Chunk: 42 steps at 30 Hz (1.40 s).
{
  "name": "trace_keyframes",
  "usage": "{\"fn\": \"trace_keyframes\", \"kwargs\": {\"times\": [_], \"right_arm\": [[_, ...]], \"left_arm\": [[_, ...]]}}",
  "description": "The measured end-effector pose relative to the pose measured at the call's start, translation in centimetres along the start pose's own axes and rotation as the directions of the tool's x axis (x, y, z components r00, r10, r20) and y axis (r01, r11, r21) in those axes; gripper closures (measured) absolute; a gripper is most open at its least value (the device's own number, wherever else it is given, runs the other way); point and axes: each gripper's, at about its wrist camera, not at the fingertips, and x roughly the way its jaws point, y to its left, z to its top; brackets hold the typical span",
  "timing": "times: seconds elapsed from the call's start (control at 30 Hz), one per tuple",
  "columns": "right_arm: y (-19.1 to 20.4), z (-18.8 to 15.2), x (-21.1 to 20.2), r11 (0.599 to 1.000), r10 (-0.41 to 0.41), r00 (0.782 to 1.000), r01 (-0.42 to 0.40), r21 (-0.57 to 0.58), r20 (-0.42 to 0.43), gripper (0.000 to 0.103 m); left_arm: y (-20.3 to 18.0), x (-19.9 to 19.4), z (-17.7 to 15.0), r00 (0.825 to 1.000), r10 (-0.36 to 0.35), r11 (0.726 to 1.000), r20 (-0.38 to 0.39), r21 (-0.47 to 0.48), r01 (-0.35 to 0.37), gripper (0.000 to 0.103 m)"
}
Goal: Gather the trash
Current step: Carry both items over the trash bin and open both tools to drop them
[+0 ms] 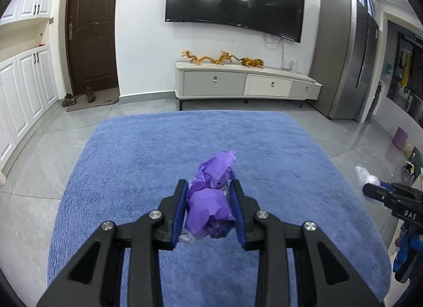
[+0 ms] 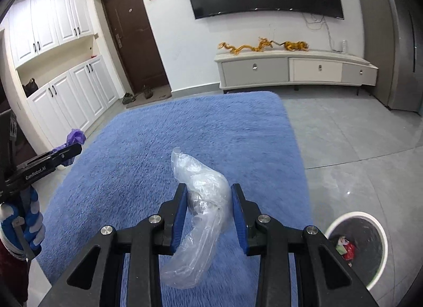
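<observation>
My left gripper [image 1: 210, 186] is shut on a crumpled purple wrapper [image 1: 211, 201] and holds it above the blue rug [image 1: 148, 164]. My right gripper [image 2: 208, 189] is shut on a crumpled clear plastic bag [image 2: 203, 201], also above the rug [image 2: 148, 153]. A white-rimmed trash bin [image 2: 357, 246] stands on the floor at the lower right of the right wrist view, with red and green scraps inside. The right gripper shows at the right edge of the left wrist view [image 1: 370, 190] with the clear bag [image 1: 363, 174]. The left gripper shows at the left of the right wrist view [image 2: 71, 152] with the purple wrapper [image 2: 76, 136].
A white TV cabinet [image 1: 246, 85] stands against the far wall under a wall TV [image 1: 232, 0]. A grey fridge [image 1: 349, 61] is at the right, a brown door [image 1: 92, 32] with shoes at the left. White cupboards [image 2: 71, 90] line the left wall. Grey tiles surround the rug.
</observation>
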Motion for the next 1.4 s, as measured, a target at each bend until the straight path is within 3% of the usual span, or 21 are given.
{"fn": "trace_keyframes", "kwargs": {"times": [0.37, 0.73, 0.93, 1.1, 1.3, 1.4], "right_arm": [[-4.3, -1.3, -5.8, 0.995, -0.065, 0.993, 0.057, 0.086, 0.094, 0.072], [-10.8, -4.1, -7.8, 0.968, -0.126, 0.985, 0.097, 0.23, 0.116, 0.072], [-16.8, -6.1, -8.8, 0.924, -0.19, 0.976, 0.141, 0.355, 0.108, 0.072], [-21.6, -8.3, -9.3, 0.874, -0.242, 0.967, 0.182, 0.452, 0.079, 0.072], [-25.5, -9.6, -8.5, 0.837, -0.292, 0.956, 0.242, 0.491, 0.026, 0.072], [-27.2, -10.4, -7.6, 0.822, -0.302, 0.953, 0.263, 0.505, -0.005, 0.072]], "left_arm": [[-5.6, -2.9, 0.2, 0.997, -0.07, 0.995, 0.033, 0.078, 0.068, 0.073], [-15.5, -0.1, 1.0, 0.98, -0.195, 0.959, -0.041, 0.202, 0.199, 0.073], [-23.2, 2.9, 0.9, 0.958, -0.264, 0.914, -0.116, 0.288, 0.287, 0.073], [-29.6, 6.1, 0.3, 0.928, -0.316, 0.863, -0.198, 0.346, 0.368, 0.073], [-35.8, 10.2, -0.3, 0.896, -0.345, 0.817, -0.281, 0.38, 0.434, 0.072], [-38.1, 12.1, -0.6, 0.883, -0.354, 0.807, -0.307, 0.377, 0.455, 0.072]]}}
